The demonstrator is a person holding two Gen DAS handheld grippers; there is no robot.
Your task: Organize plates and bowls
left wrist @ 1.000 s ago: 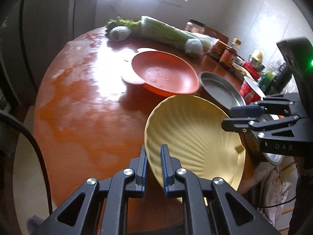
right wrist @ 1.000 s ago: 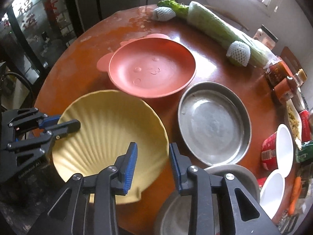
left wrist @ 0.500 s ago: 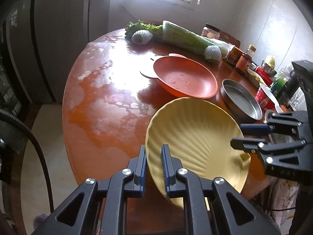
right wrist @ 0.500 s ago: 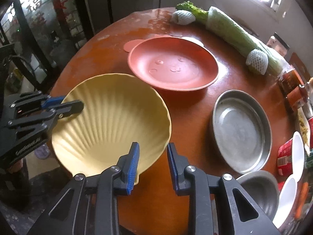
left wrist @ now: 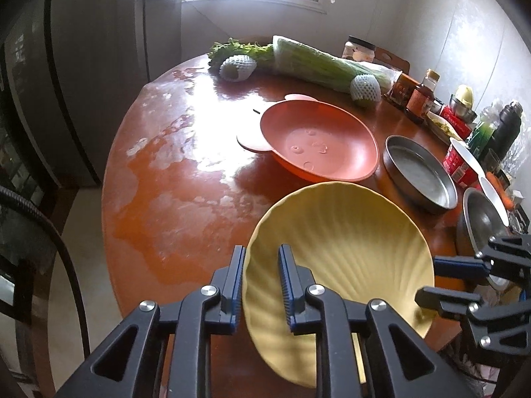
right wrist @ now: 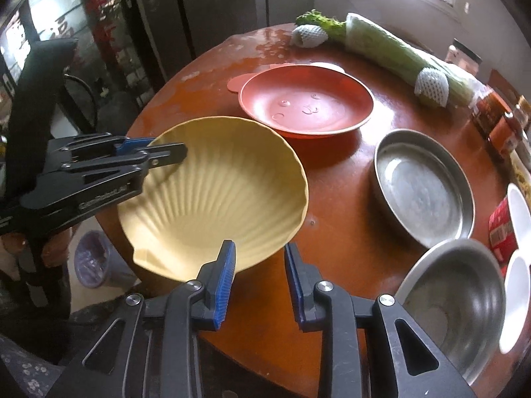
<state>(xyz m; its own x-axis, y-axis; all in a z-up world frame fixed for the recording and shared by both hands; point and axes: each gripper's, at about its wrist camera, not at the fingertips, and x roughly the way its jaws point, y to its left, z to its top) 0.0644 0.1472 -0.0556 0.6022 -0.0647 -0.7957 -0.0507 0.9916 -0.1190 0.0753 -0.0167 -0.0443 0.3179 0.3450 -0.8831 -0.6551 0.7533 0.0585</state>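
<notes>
Jaws of left gripper [left wrist: 259,285] have just been opening, straddling yellow shell-shaped plate's [left wrist: 345,252] rim; right gripper [right wrist: 260,275] jaws closed, empty. Plate overhangs table [left wrist: 172,179] edge; loosened grip risks dropping it.

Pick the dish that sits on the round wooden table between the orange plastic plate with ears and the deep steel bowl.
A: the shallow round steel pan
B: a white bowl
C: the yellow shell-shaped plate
A: in the right wrist view the shallow round steel pan lies on the round wooden table between the orange plastic plate with ears and the deep steel bowl.
</notes>
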